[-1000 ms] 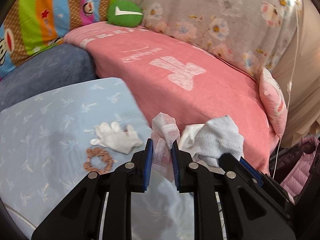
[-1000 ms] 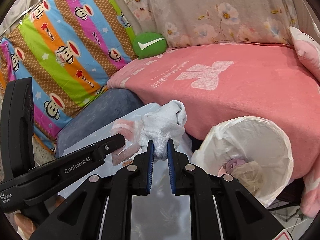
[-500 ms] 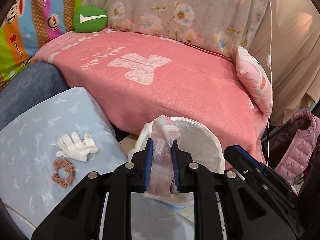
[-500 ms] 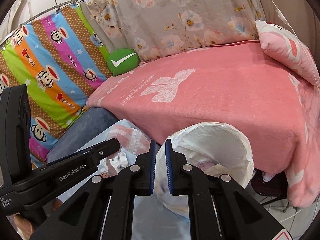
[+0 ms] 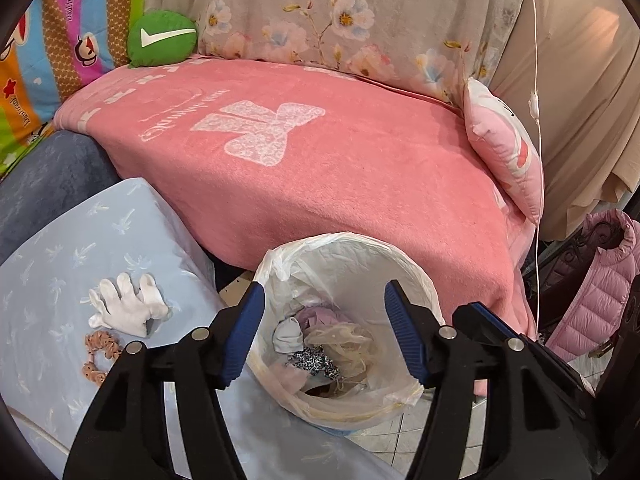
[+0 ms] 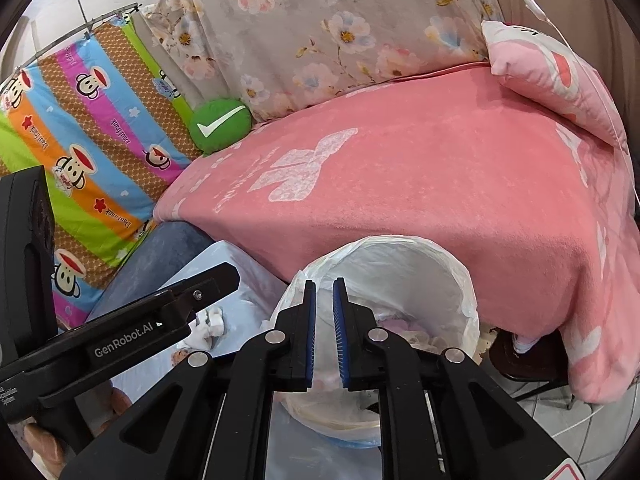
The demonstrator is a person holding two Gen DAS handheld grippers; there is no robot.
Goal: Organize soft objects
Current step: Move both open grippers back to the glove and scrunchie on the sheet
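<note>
A bin lined with a white bag (image 5: 400,256) stands on the floor in front of the pink bed. Inside it lie a pale blue sock (image 5: 288,334), a patterned cloth (image 5: 312,360) and other soft pieces. My left gripper (image 5: 325,300) hangs wide open above the bin, holding nothing. My right gripper (image 6: 324,286) is over the bin's (image 6: 440,264) near rim, its jaws almost together and empty. A white glove (image 5: 126,308) and a brown scrunchie (image 5: 98,354) lie on the light blue cushion (image 5: 60,272) to the left.
The pink blanket (image 5: 320,160) covers the bed behind the bin. A green cushion (image 5: 162,38) sits at its back left and a pink pillow (image 5: 504,148) at its right. A pink puffer jacket (image 5: 592,292) and a hanging white cord (image 5: 536,120) are at far right.
Both grippers swung right from the blue cushion to the bin. The right one let go of the pale sock, then the left one opened and dropped its pink-white cloth.
</note>
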